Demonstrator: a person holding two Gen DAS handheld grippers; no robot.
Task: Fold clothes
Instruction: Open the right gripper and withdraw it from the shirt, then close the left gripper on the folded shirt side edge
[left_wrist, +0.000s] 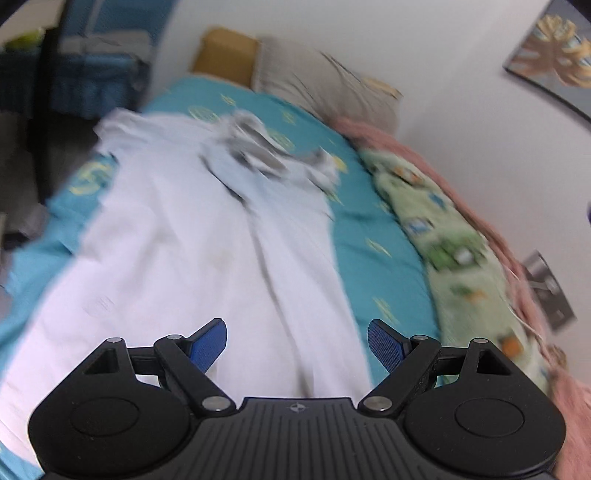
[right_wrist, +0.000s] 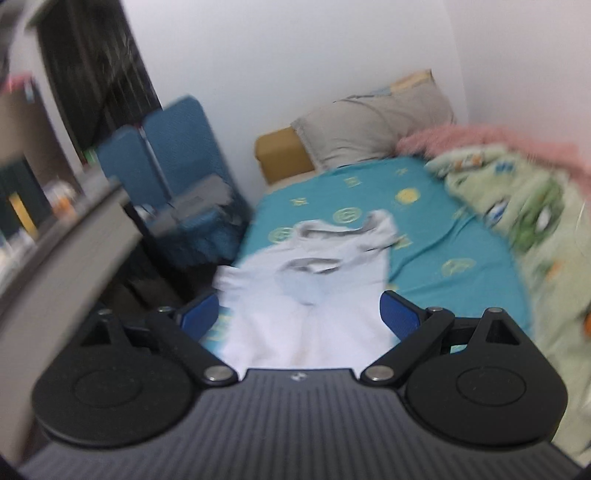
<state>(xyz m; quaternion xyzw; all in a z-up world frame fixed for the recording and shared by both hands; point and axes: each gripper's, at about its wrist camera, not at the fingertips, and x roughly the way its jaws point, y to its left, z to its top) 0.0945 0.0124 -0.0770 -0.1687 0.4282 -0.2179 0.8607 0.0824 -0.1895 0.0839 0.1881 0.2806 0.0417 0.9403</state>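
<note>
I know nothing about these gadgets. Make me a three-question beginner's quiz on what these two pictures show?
1. True or false: the left gripper is clamped on the white cotton T-shirt.
2. Multiple choice: what lies directly under the T-shirt? A) the teal patterned bedsheet; B) the green cartoon-print quilt; C) the grey pillow.
3. Short answer: in the right wrist view, what stands between the blue pads of the right gripper?

Key:
1. False. Its jaws stand wide apart with nothing pinched.
2. A.
3. Nothing is gripped; the open jaws only frame the T-shirt lying on the bed beyond.
</note>
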